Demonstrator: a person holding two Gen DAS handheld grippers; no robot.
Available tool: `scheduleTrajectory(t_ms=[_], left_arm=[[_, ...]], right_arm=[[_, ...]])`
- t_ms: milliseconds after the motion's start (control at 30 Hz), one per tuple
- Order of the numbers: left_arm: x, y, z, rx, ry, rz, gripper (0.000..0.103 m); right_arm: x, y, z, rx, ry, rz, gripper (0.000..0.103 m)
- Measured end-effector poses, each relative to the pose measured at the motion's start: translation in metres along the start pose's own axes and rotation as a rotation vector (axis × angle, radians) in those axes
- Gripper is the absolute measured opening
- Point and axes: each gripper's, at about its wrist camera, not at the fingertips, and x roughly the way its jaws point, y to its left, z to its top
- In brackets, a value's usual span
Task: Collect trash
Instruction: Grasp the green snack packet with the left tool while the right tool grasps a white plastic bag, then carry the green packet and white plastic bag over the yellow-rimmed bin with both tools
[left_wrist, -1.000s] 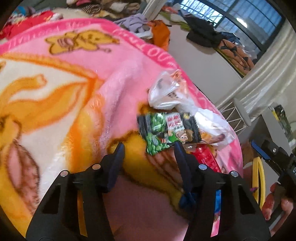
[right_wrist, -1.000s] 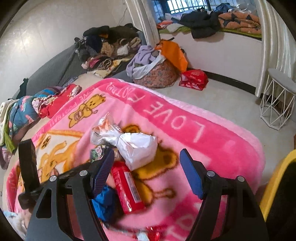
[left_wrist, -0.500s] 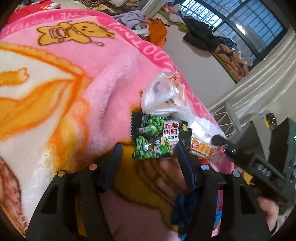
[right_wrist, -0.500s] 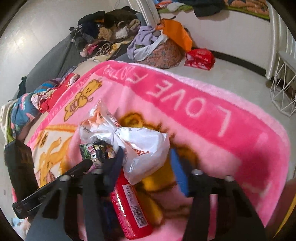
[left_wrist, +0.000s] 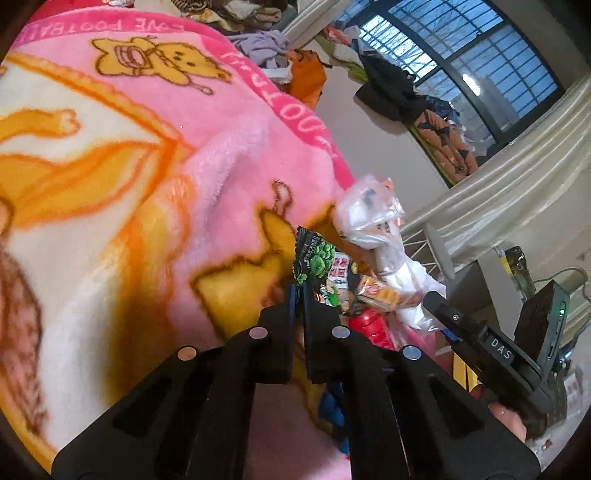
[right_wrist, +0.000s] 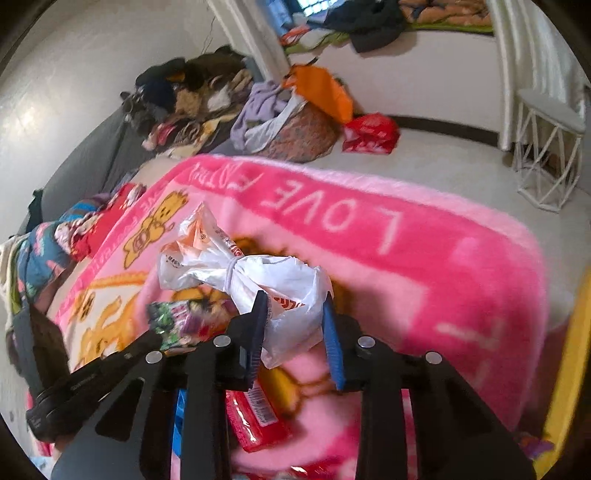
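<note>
left tool (left_wrist: 298, 291): closed, pinching the green snack packet (left_wrist: 319, 267) at its edge | right tool (right_wrist: 295, 317): jaws closing around the white plastic bag (right_wrist: 284, 284) | both items lie on the pink blanket (right_wrist: 424, 258)

A pink blanket (right_wrist: 424, 266) lies before heaped clothes (right_wrist: 192, 96) and a wire stool (right_wrist: 546, 147).
</note>
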Motion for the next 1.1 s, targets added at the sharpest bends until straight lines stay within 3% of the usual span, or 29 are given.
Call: scheduleTrajectory(t_ms=[333,633,1100], left_arm=[[-0.051,-0.012,-0.007,0.063,-0.107,0.029,0.002],[-0.072,-0.034,-0.014,0.13,-0.128,0.004,0.002],[-0.078,-0.074,-0.036,0.219,-0.114,-0.037,0.002]], right_arm=[[-0.047,-0.022,-0.016,0.042,-0.092,-0.048,0.028],[-0.082,-0.03,-0.04,0.055,-0.107,-0.038,0.028],[-0.129,-0.043,-0.049,0.067,-0.162,-0.04,0.028]])
